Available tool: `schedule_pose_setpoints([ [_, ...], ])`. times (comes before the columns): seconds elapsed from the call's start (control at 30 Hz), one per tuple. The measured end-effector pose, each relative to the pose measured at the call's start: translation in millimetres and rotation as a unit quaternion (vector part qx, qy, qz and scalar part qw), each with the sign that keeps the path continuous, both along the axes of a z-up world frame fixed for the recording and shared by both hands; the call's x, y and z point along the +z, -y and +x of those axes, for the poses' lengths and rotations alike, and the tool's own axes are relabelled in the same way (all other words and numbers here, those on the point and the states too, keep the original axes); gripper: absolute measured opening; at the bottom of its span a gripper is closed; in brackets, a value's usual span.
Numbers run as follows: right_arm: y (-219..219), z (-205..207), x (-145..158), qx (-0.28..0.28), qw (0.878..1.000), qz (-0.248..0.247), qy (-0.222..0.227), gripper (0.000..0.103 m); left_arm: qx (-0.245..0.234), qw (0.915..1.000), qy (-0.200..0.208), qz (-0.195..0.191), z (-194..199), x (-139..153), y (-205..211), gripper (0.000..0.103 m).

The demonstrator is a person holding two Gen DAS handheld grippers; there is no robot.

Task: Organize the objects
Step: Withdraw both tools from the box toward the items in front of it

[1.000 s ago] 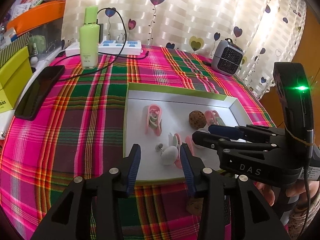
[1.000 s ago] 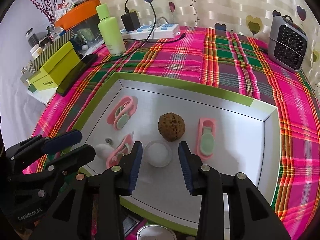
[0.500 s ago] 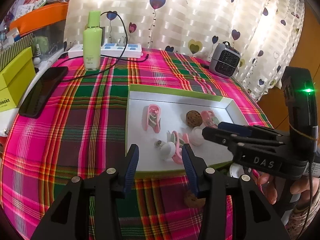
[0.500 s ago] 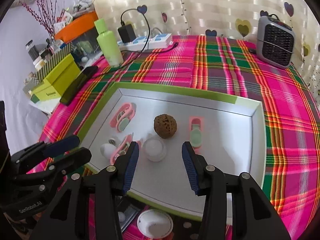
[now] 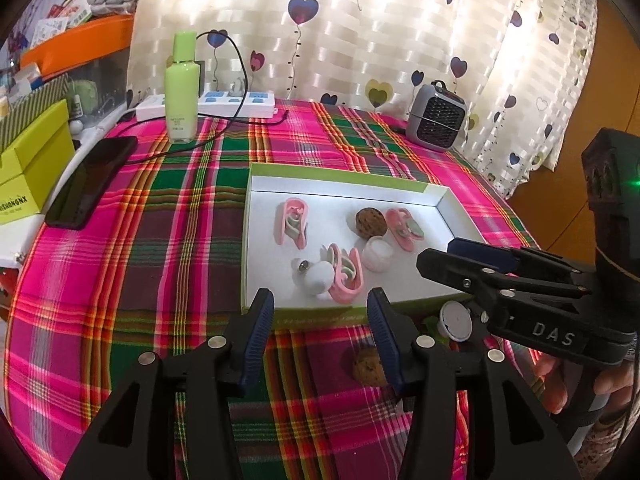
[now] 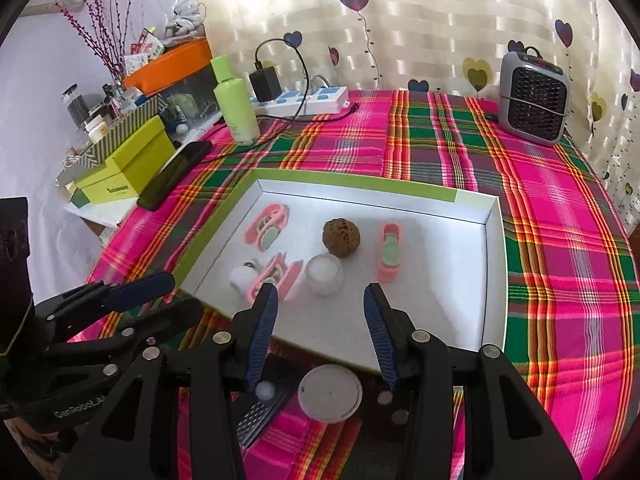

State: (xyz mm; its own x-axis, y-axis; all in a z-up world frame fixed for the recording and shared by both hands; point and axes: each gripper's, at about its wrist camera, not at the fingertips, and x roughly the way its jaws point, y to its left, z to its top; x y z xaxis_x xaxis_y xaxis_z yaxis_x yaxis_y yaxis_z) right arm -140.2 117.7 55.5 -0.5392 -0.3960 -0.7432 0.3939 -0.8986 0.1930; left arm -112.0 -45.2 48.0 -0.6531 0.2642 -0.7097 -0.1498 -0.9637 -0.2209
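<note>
- The tray (image 6: 494,264) sits mid-surface (image 6: 560,200), with the walnut (image 6: 341,237) in it, right around the middle.
- The little jar (image 6: 324,274) is just in front of the walnut, and one clip (image 6: 390,256) lies to its right.
- Two more clips (image 6: 267,229) sit on the left side of the tray.
- The heater (image 6: 534,98) is at the back right, the bottle (image 6: 236,104) and power strip (image 6: 308,100) at the back left.
- A lid (image 6: 330,392) lies on the surface in front of the tray.

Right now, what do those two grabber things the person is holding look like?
Both are black plastic claws with silver screws and ribbed blue pads. The left gripper has white lettering on its side, seen from the right wrist. The right gripper says DAS in pale letters, and a tall black block behind it shows a green light. A patterned sleeve peeks out below it.
</note>
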Motion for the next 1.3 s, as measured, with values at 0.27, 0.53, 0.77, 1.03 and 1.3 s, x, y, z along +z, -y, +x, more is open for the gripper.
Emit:
schedule_pose_setpoints([
  [0.27, -5, 28, 12, -0.004, 1.000, -0.003, -0.028, 0.046, -0.003, 1.0000, -0.007, -0.002, 11, 2, -1, 0.047],
  [0.53, -9, 58, 8, -0.006, 0.999, -0.002, -0.037, 0.046, -0.009, 1.0000, 0.000, 0.004, 23, -8, 4, 0.047],
  [0.77, -1, 71, -12, 0.006, 1.000, 0.001, -0.015, 0.046, -0.002, 0.9999, 0.012, 0.010, 30, -18, 10, 0.047],
  [1.03, 13, 76, -27, 0.022, 1.000, 0.005, 0.002, 0.046, 0.006, 0.9998, 0.016, 0.009, 35, -23, 17, 0.047],
  [1.3, 20, 71, -38, 0.014, 1.000, 0.014, 0.011, 0.046, 0.008, 0.9997, 0.020, 0.011, 37, -26, 20, 0.047],
])
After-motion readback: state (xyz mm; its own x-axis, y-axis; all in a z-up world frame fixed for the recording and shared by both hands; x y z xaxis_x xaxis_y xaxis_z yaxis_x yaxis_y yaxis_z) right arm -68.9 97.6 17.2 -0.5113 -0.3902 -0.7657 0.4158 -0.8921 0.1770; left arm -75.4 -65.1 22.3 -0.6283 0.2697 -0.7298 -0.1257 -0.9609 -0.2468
